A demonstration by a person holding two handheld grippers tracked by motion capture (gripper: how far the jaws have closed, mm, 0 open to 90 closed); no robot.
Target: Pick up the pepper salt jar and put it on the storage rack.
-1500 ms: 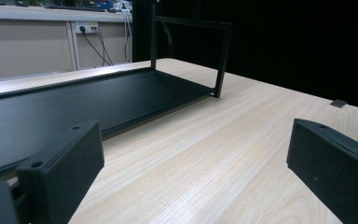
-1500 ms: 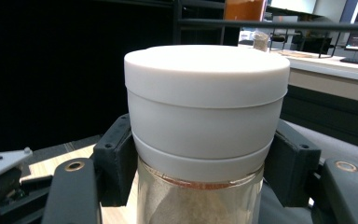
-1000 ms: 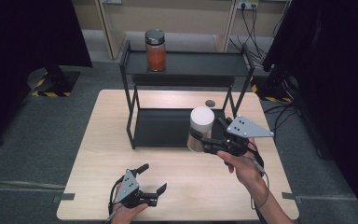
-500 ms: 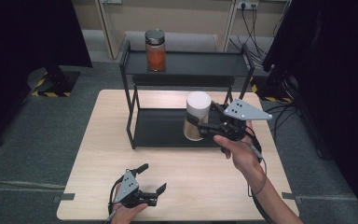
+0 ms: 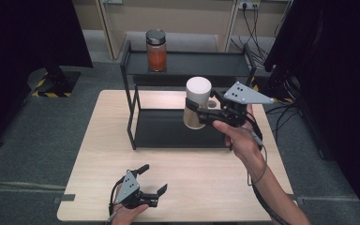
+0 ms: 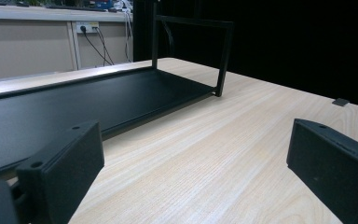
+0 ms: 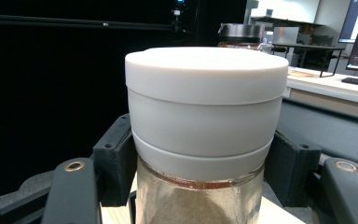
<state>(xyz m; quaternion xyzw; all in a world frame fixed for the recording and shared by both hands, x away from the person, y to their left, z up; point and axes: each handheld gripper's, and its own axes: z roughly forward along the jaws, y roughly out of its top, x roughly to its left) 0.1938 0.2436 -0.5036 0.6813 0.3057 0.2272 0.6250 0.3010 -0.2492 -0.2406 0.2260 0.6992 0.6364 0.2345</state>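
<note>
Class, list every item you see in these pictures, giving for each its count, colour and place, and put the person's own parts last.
White-lidded jar: one, clear glass with tan contents, held above the rack's lower shelf.
Orange jar: one, metal lid, on the rack's top shelf, left end.
Rack: one, black, two shelves, far half of the table.
Table: one, light wood.
Cables: several, dark, on the floor beyond the rack.
Right gripper: black, shut on the white-lidded jar.
Left gripper: black, open, at the table's near edge.

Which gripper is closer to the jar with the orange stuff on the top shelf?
Right. The right gripper holds the white-lidded jar beside the rack, below the orange jar; the left gripper sits at the table's near edge.
</note>
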